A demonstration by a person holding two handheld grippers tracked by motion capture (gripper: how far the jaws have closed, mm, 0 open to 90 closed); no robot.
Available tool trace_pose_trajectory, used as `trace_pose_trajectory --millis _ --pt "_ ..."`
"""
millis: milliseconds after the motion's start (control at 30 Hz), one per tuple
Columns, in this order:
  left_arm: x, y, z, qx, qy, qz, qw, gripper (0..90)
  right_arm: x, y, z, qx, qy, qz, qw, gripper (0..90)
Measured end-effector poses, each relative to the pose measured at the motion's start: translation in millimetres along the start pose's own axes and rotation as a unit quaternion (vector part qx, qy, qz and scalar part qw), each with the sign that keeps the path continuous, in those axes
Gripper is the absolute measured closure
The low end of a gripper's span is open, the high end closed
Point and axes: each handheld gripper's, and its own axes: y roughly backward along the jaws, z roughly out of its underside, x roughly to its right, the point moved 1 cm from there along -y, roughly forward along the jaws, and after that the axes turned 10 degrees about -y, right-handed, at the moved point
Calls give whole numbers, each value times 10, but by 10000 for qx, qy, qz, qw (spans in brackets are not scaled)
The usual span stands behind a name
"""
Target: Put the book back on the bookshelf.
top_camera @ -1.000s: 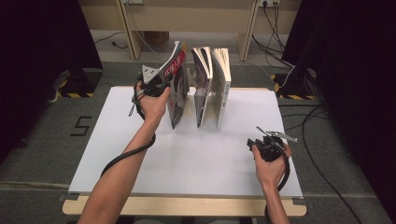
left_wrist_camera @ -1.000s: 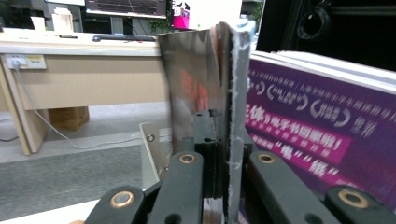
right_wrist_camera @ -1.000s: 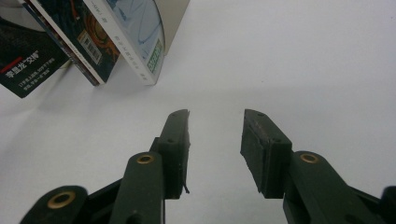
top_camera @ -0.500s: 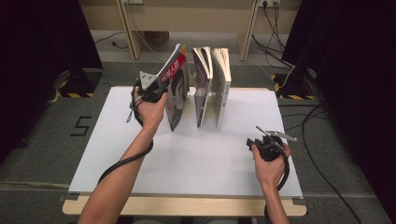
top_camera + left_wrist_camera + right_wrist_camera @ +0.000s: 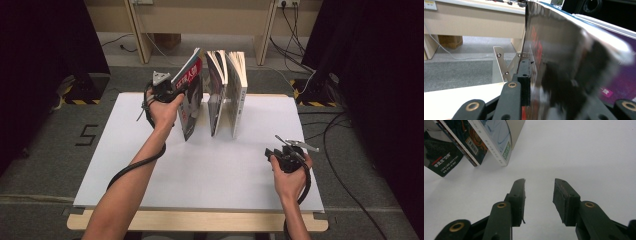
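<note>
Three books stand on end at the back of the white table (image 5: 150,165). The leftmost is a glossy magazine (image 5: 190,100) with a red cover, and it leans. My left gripper (image 5: 172,91) is at its upper edge, and its jaws have just been opening. In the left gripper view the magazine (image 5: 564,50) stands between the jaws of the left gripper (image 5: 571,82), against one pad (image 5: 524,72) and far from the other. A middle book (image 5: 216,95) and a right book (image 5: 237,90) stand beside it. My right gripper (image 5: 274,152) (image 5: 539,187) hovers open over bare table at the front right.
The right gripper view takes in the lower corners of the books (image 5: 499,135) at its upper left. A wooden desk frame (image 5: 200,20) stands behind the table, with cables on the floor. Dark curtains flank both sides.
The left jaws have parted on the magazine, and its red cover now splays out and leans more. The right hand and gripper have kept still.
</note>
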Motion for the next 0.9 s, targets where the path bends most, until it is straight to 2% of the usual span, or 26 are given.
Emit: trace_pose_trajectory --millis 33,100,300,367,433,533,567,667,733,767,900 --pt "3 -15 -7 -25 37 20 10000 736 0 0 -1 -2 -5 0 10000 619" --pt "9 -44 -25 -161 -55 -23 9999 772 3 2 -3 -6 -3 -1 10000 618" --pt "18 -63 -67 -374 -101 -153 9991 858 21 8 -4 -31 -28 7 10000 617" --pt "12 -57 -79 -320 -77 -196 9993 861 22 7 -4 -30 -25 6 10000 618" --pt "6 -40 -94 -165 -77 -284 9994 862 12 7 -3 -25 -51 -1 10000 618" --pt "-6 9 -110 210 -153 -488 9985 863 17 6 -9 -5 20 -10 10000 618" --pt "-10 18 -98 259 -174 -553 9980 863 9 5 -5 -18 -40 -1 10000 618" --pt "-32 0 -19 215 -98 -638 9977 862 4 -10 3 -50 -41 -1 10000 618" --pt "-46 -7 37 202 -120 -699 9973 860 3 -20 4 -72 13 20 10000 618" --pt "-56 -6 62 257 -84 -709 9971 860 -5 -23 7 -77 -26 -2 10000 618" --pt "-72 15 58 251 -92 -730 9970 847 -13 -28 7 -62 -10 -3 10000 618"
